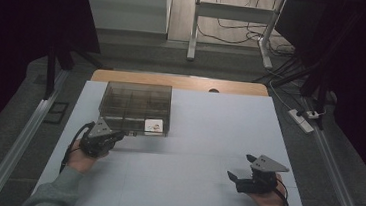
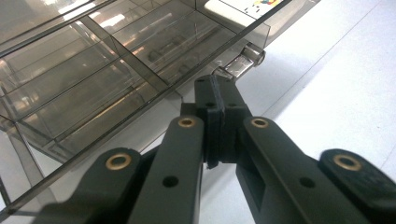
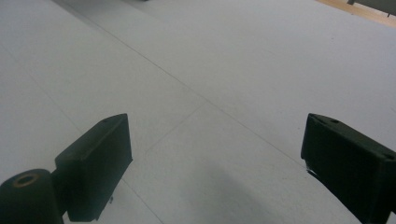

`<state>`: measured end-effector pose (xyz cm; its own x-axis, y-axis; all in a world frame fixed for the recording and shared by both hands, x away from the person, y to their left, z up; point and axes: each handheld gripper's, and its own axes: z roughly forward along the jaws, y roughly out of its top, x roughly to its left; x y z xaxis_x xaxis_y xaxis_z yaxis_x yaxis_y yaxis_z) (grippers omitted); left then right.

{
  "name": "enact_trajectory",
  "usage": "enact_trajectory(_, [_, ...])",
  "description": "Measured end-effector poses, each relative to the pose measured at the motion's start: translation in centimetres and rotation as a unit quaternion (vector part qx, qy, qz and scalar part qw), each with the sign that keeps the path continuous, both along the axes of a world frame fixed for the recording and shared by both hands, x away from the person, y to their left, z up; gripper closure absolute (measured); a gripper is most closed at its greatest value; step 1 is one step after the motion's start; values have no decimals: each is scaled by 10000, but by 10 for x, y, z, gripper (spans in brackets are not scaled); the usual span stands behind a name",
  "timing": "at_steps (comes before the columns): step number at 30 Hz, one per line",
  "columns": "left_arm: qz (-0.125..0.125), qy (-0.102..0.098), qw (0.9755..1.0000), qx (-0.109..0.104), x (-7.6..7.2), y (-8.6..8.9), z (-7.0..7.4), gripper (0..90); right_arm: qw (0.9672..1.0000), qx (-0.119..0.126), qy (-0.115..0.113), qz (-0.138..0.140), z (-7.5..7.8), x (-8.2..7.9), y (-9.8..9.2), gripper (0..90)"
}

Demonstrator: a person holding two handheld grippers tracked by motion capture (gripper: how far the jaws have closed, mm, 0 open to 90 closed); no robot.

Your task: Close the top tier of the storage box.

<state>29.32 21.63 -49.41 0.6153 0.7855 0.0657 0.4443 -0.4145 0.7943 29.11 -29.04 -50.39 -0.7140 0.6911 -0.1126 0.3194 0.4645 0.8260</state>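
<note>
Smoky clear compartment box (image 1: 135,106) sits on the white table (image 1: 208,135) toward its far left, lid down, with a white card (image 1: 153,126) in its near right cell. Left gripper (image 2: 219,100), jaws pressed together on nothing, noses up to the box's front latch (image 2: 243,63), likely to flick it. Right gripper (image 1: 239,173) rests well right of the box, jaws spread wide and empty, probably waiting.

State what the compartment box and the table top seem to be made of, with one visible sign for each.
Compartment box: apparently smoky, see-through hard plastic with a glossy finish; its dividers show through the lid, which carries bright reflections.
Table top: matte pale sheet, perhaps laminate or board; no glare, thin seams, with a wood-coloured edge at the far side.
</note>
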Motion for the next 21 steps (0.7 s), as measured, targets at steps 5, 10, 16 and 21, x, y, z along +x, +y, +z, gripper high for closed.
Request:
enact_trajectory(5, [15, -6, 10000, -21, 2, 0, 0, 892, 10000, 16, 2, 4, 0, 0, 0, 82])
enact_trajectory(10, [48, -24, 10000, -39, 4, 0, 0, 892, 10000, 15, -8, 8, 0, 0, 0, 82])
enact_trajectory(16, [92, -42, 9999, -52, 6, -1, -1, 892, 10000, -7, -11, 11, 0, 0, 1, 82])
enact_trajectory(21, [128, -29, 9999, -90, 7, 0, -1, 892, 10000, -46, -14, 3, 0, 0, 1, 82])
